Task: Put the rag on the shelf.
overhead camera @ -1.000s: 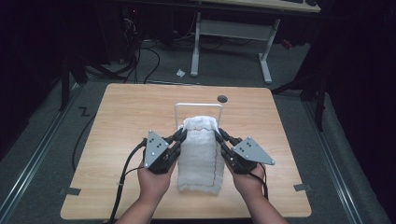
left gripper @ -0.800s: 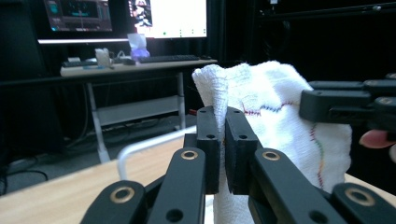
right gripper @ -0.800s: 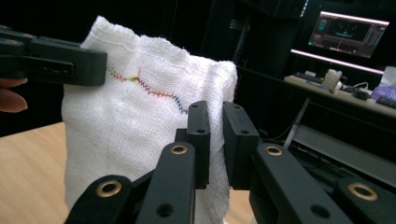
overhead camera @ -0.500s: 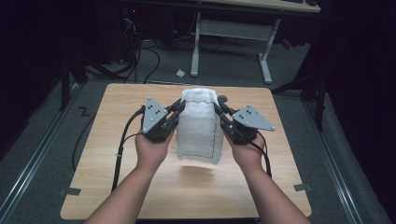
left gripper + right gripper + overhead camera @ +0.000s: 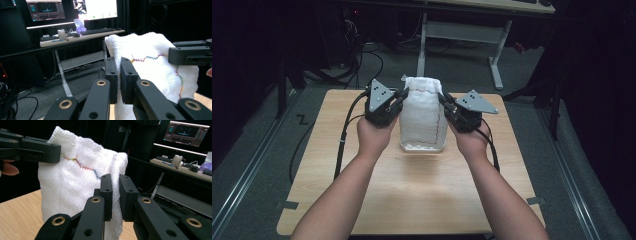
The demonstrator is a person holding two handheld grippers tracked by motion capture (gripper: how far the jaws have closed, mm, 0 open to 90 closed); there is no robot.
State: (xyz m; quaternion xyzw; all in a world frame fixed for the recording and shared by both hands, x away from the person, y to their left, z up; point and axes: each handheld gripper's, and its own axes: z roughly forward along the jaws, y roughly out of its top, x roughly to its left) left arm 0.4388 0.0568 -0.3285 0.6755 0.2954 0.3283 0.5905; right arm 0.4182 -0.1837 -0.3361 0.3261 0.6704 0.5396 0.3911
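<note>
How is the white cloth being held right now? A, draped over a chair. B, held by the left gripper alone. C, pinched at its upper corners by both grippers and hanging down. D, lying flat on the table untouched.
C: the left gripper and right gripper each pinch an upper corner of the white cloth, which hangs down between them.

We hold our left gripper (image 5: pixel 401 96) at ten o'clock and our right gripper (image 5: pixel 443 101) at two o'clock, raised, forearms converging from six, each with jaws closed on the cloth (image 5: pixel 423 115) between them.
</note>
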